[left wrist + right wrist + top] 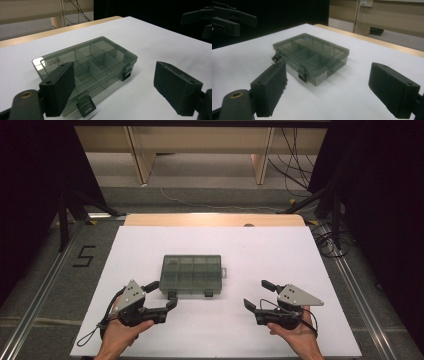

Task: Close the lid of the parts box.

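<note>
A smoky translucent compartment box (191, 274) lies flat at the middle of the white table top (230, 250), lid down, with two dark latches on its near side. My left gripper (161, 293) is open at the box's near left corner, one jaw beside the left latch. In the left gripper view the box (87, 62) sits just past the spread jaws of the left gripper (116, 92), nothing between them. My right gripper (256, 294) is open to the right of the box, apart from it. In the right gripper view the box (312, 57) lies ahead of the right gripper (327, 92).
A wooden strip (215, 219) borders the table's far edge. Beyond it are wooden furniture legs (142, 162) and loose cables (295, 160) on the floor. A "5" mark (84, 256) is on the floor at left. Dark curtains stand on both sides.
</note>
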`<state>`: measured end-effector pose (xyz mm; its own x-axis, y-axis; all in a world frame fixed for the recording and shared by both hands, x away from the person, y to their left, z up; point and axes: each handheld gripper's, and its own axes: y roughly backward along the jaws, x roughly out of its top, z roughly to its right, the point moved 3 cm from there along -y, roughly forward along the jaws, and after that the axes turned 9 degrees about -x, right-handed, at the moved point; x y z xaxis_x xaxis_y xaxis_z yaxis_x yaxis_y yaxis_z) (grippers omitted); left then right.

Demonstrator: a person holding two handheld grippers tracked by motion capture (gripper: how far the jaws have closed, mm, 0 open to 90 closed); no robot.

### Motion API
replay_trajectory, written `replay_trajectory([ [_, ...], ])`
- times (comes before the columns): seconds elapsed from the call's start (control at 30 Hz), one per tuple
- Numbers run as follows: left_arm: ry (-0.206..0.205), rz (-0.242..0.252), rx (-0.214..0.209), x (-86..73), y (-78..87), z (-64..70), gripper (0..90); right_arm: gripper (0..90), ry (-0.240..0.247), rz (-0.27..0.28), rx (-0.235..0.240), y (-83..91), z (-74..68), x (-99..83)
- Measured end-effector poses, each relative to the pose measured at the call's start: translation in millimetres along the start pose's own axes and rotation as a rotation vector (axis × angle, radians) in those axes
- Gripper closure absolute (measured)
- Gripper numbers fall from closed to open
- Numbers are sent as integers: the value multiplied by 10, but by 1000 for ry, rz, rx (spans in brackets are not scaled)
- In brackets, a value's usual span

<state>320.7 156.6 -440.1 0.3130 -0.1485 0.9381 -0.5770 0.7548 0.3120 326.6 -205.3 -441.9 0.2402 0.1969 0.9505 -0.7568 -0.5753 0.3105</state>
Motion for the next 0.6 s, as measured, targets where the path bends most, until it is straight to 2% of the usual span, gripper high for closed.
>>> replay_trajectory([
  [0.07,1,0,1,-3,3,6,169,160,-6,24,4,5,-8,0],
  [0.1,1,1,1,-5,4,9,169,159,10,8,1,26,1,0],
  [0.13,2,2,0,-6,3,10,169,159,-7,27,-3,26,-12,-1],
  [0.2,2,3,-1,-8,3,12,169,159,1,22,-12,56,-12,0],
  [0.23,2,4,-1,-8,4,13,169,159,-4,33,-1,54,-18,0],
  [0.27,1,6,-5,-8,3,14,169,159,12,31,-15,67,-6,4],
  [0.3,1,9,-9,-9,1,15,169,159,-1,25,-8,74,-17,4],
  [0.53,-2,5,-4,-15,-8,13,169,159,3,23,-5,69,-16,4],
  [0.57,-2,4,-5,-16,-9,12,169,159,10,39,-11,60,-9,7],
  [0.6,-2,5,-4,-16,-9,12,169,159,-5,41,8,50,-23,4],
])
